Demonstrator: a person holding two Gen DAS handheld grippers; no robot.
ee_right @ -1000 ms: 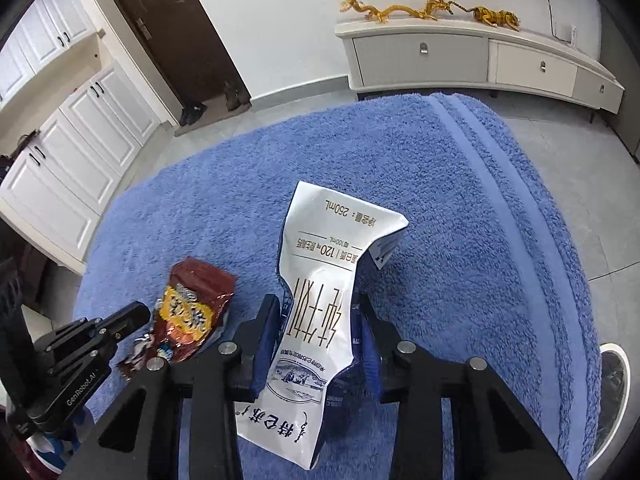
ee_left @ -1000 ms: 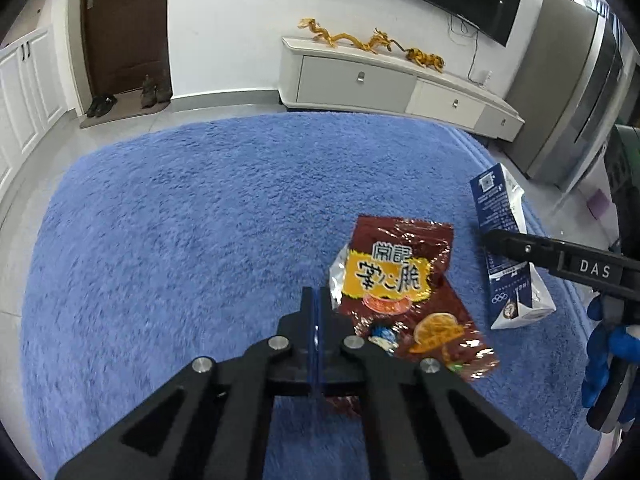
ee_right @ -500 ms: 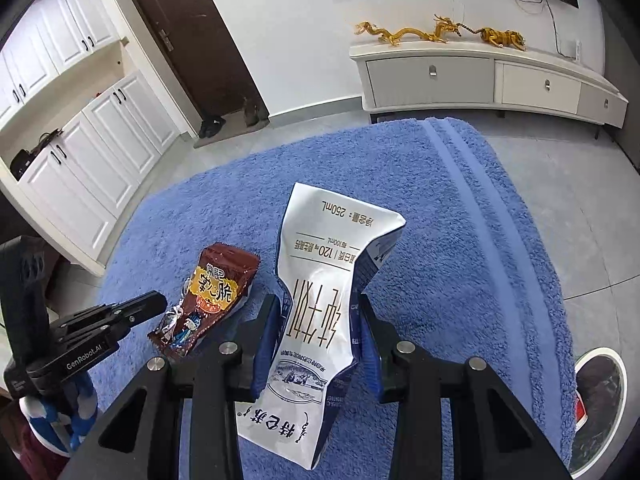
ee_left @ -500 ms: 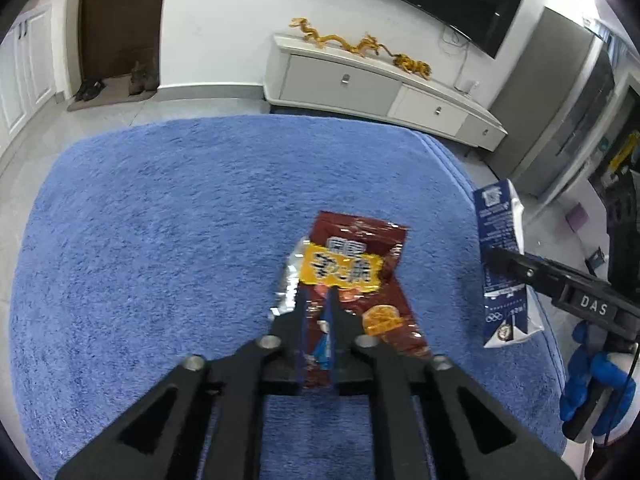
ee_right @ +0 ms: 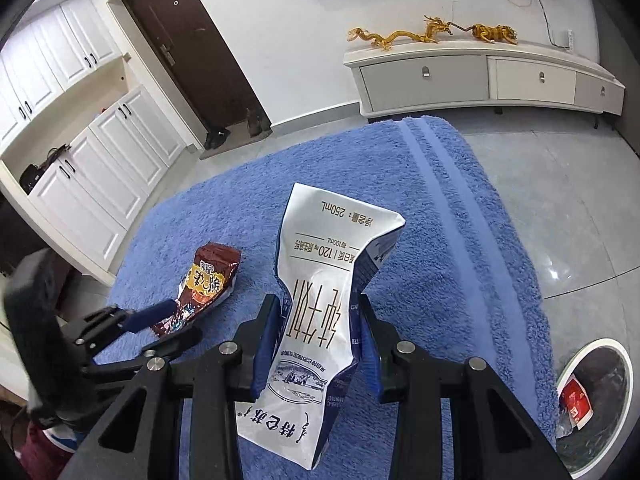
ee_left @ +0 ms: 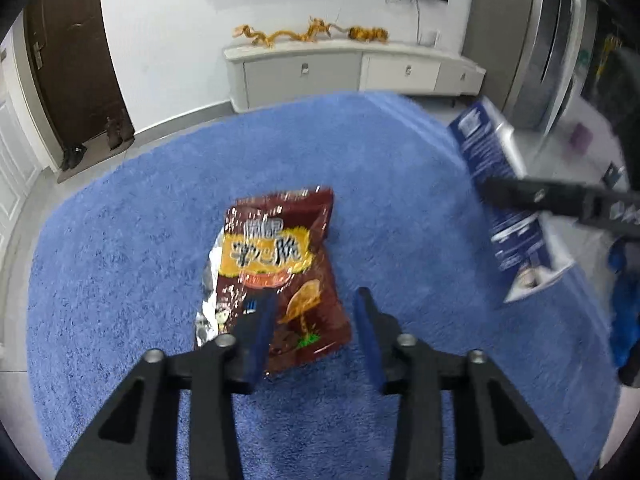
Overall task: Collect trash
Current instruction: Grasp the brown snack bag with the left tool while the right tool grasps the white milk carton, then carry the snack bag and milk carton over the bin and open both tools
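Observation:
A brown and yellow snack bag (ee_left: 276, 268) lies flat on the blue rug (ee_left: 140, 240). My left gripper (ee_left: 314, 308) is open just above the bag's near end, its left finger over the bag's corner. The bag also shows in the right wrist view (ee_right: 208, 284), with the left gripper (ee_right: 176, 320) beside it. My right gripper (ee_right: 318, 316) is shut on a crumpled white and blue milk carton (ee_right: 328, 292) and holds it above the rug. The carton shows at the right of the left wrist view (ee_left: 504, 216).
A round white trash bin (ee_right: 596, 400) with red trash inside stands on the grey floor at the lower right. A white TV cabinet (ee_right: 480, 76) with gold dragon figures lines the far wall. White cupboards (ee_right: 92, 168) and a brown door (ee_right: 192, 48) are to the left.
My left gripper has opened and let go of the snack bag, which now lies on the rug. The right gripper has kept its hold on the carton and risen a little.

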